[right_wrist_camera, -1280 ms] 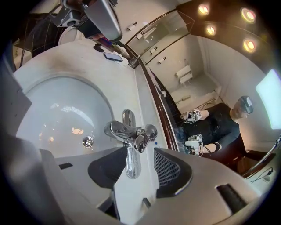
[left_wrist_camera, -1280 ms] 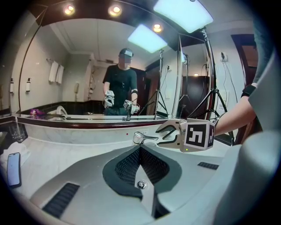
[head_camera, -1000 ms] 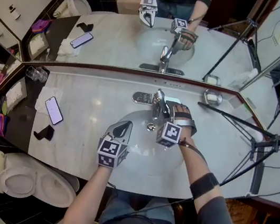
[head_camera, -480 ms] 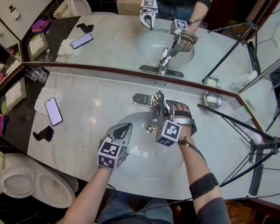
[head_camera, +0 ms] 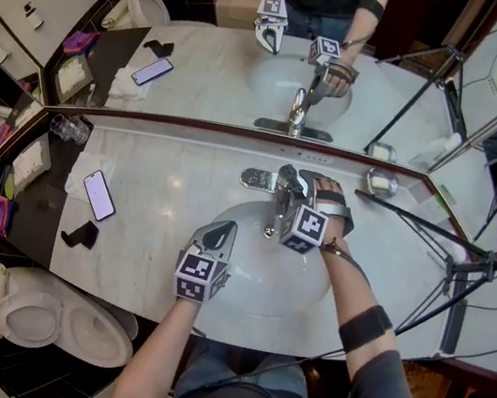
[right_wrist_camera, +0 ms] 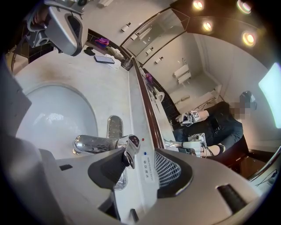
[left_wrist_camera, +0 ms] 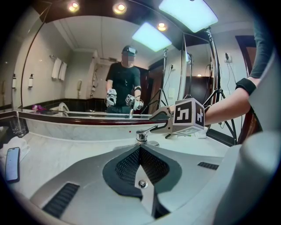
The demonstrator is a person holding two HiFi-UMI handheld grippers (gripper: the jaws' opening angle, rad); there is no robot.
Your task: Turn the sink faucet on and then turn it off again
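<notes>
The chrome faucet [head_camera: 284, 188] stands at the back of the white basin [head_camera: 245, 274], under the mirror. In the right gripper view its lever [right_wrist_camera: 131, 146] lies between my right gripper's [right_wrist_camera: 140, 169] jaws. The left pad touches the lever's end, while the right pad stands off it with counter showing in the gap, so this gripper is open. I see no water at the spout [right_wrist_camera: 81, 144]. My left gripper [head_camera: 217, 231] is shut and empty above the basin's front part. From the left gripper view [left_wrist_camera: 140, 151] it points at the faucet [left_wrist_camera: 141, 135].
On the marble counter to the left lie a phone [head_camera: 98, 194], a small black object [head_camera: 78, 234] and a glass [head_camera: 69, 128]. A soap dish [head_camera: 382, 184] sits right of the faucet. Tripod legs [head_camera: 432, 240] cross the right side. A toilet [head_camera: 46, 320] is at lower left.
My right gripper has crept a little further in at the faucet lever, toward the mirror. The left gripper has stayed where it was.
</notes>
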